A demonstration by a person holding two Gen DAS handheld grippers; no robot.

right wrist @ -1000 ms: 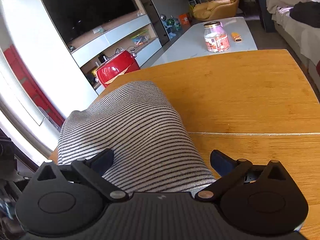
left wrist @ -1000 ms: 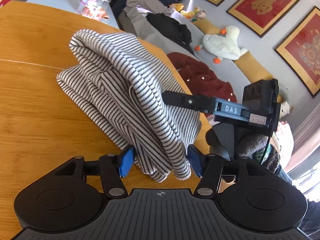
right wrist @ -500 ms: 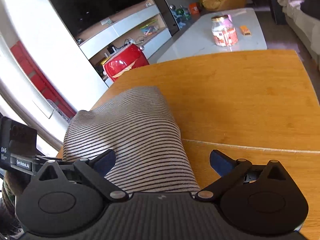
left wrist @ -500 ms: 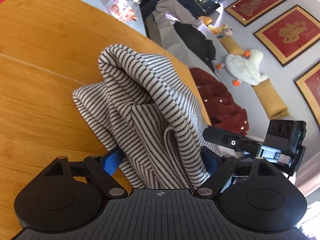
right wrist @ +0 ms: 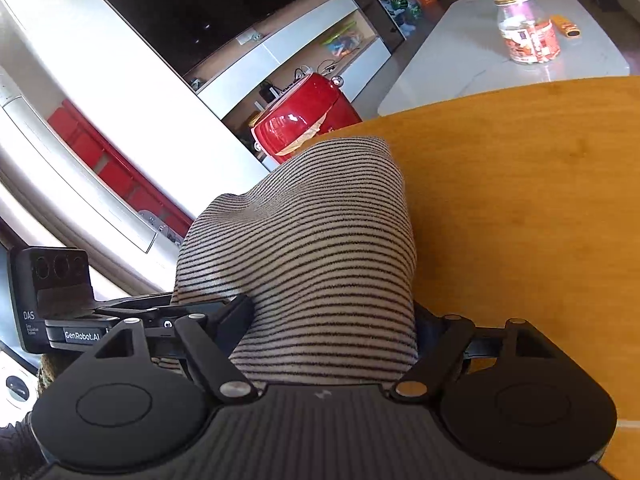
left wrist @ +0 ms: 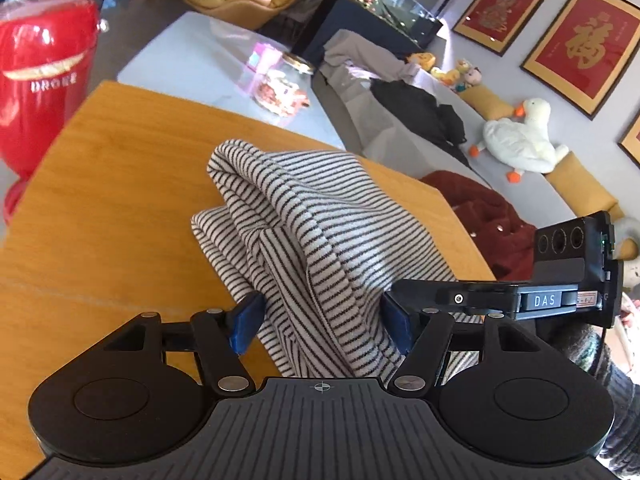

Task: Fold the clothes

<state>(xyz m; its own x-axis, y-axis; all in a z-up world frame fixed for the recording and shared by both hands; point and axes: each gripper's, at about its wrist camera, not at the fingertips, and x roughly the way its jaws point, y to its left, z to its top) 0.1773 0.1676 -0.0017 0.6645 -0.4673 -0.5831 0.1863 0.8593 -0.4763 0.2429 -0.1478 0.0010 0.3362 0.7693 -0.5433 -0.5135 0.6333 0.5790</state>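
A black-and-white striped garment (left wrist: pixel 320 240) lies bunched in thick folds on the wooden table (left wrist: pixel 100 220). My left gripper (left wrist: pixel 322 320) straddles its near end, blue pads pressed against both sides of the cloth. The right gripper's body (left wrist: pixel 560 280) shows at the right of that view. In the right wrist view the same garment (right wrist: pixel 320 248) humps up between the fingers of my right gripper (right wrist: pixel 334 328), which has closed in on the fold; the pads are hidden by cloth. The left gripper's body (right wrist: pixel 52 300) shows at the left.
A red appliance (left wrist: pixel 36 92) stands past the table's far left edge. A white coffee table (right wrist: pixel 500 64) holds a glass jar (right wrist: pixel 526 38). A grey sofa (left wrist: pixel 400 132) carries dark clothes, a maroon garment (left wrist: pixel 488 224) and a toy goose (left wrist: pixel 520 140).
Both grippers have closed in on the striped garment. The right jaws, wide apart before, now press the fold. The bundle has lifted and turned, and both cameras have tilted up toward the room.
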